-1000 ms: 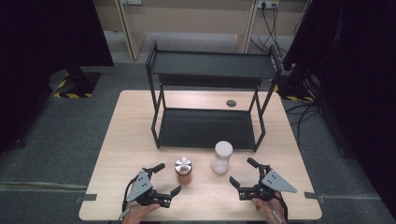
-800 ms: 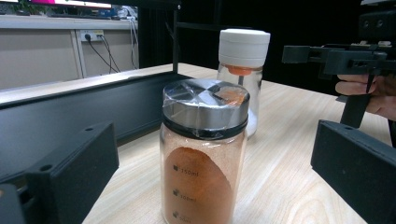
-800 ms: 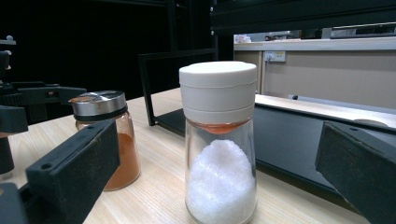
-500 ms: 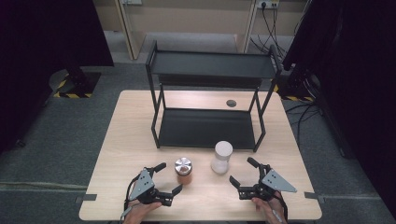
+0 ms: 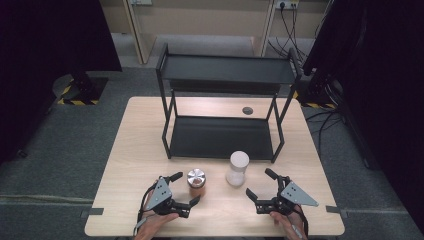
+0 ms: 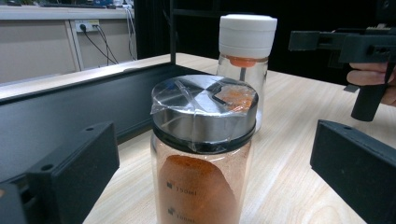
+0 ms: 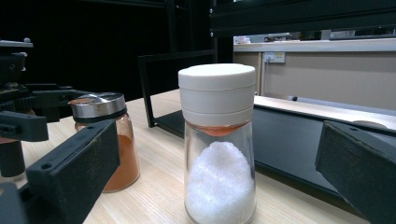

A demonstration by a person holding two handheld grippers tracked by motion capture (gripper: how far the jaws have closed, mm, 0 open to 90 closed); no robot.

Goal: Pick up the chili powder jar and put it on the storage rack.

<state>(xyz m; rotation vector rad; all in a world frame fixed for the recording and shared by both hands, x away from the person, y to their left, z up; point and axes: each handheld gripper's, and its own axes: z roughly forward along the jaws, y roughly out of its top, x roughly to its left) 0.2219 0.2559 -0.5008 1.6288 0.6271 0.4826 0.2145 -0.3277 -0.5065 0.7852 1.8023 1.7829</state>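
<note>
Pale wood forms the table (image 5: 125,165), on which a black two-tier metal rack (image 5: 225,100) stands toward the far side. In front of the rack's lower shelf, two glass shakers stand upright and apart: a jar of orange-red powder (image 5: 196,180) with a steel lid wrapped in clear film, and to its right a white-capped jar of white crystals (image 5: 237,168). The left gripper (image 5: 185,190), held in the person's left hand (image 5: 155,224) at the near edge, has its jaws spread wide on either side of the powder jar (image 6: 203,154) without touching it. The right gripper (image 5: 260,185), held in the right hand (image 5: 290,222), is likewise spread wide and holds nothing; in the right gripper view the white-capped jar (image 7: 218,140) stands centred between its jaws, clear of both.
</note>
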